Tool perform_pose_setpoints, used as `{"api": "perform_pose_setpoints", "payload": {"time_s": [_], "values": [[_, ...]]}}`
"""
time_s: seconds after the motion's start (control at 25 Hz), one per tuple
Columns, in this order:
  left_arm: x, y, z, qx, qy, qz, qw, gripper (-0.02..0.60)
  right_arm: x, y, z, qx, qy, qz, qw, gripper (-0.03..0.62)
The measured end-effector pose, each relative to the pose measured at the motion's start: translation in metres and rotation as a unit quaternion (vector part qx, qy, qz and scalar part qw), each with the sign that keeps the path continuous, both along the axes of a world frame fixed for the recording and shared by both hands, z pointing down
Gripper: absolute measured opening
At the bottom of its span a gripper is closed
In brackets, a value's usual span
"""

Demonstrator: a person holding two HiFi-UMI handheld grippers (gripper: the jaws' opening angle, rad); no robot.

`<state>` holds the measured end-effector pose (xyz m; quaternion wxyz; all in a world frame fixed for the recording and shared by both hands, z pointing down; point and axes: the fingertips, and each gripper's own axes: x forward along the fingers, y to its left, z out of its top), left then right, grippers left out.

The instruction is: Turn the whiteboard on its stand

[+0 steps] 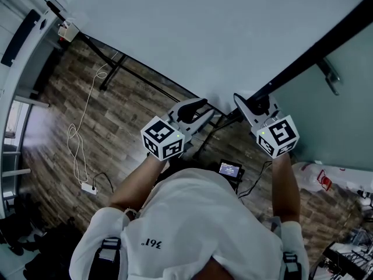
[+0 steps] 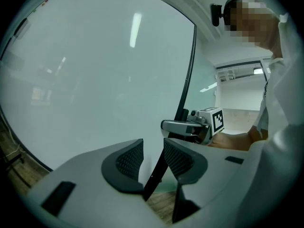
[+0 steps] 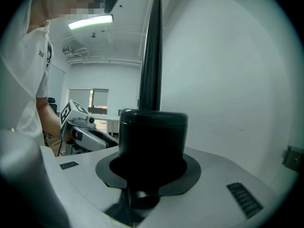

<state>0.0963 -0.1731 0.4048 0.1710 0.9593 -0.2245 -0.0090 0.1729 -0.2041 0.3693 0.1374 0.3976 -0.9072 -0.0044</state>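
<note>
One cable point(image 1: 76, 127) trails beside whiteboard stand point(image 1: 113, 72).

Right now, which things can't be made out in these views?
Right gripper: pad contact, right gripper view; the black knob covers the pads.
Whiteboard: far edges, head view; cut off by the picture's border.
Small screen: its display, head view; too small.
Stand: the part beneath the person, head view; the person's shirt hides it.
</note>
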Motion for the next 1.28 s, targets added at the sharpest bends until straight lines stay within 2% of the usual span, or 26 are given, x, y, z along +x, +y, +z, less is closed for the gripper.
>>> {"api": "perform_pose_setpoints", "payload": {"time_s": [1.28], "values": [[-0.069,-0.024,0.013,-0.002,-0.011,-0.042,0.9990,0.124,-0.056,-0.054,0.008,0.002,-0.006,0.004,1.000,0.146]]}}
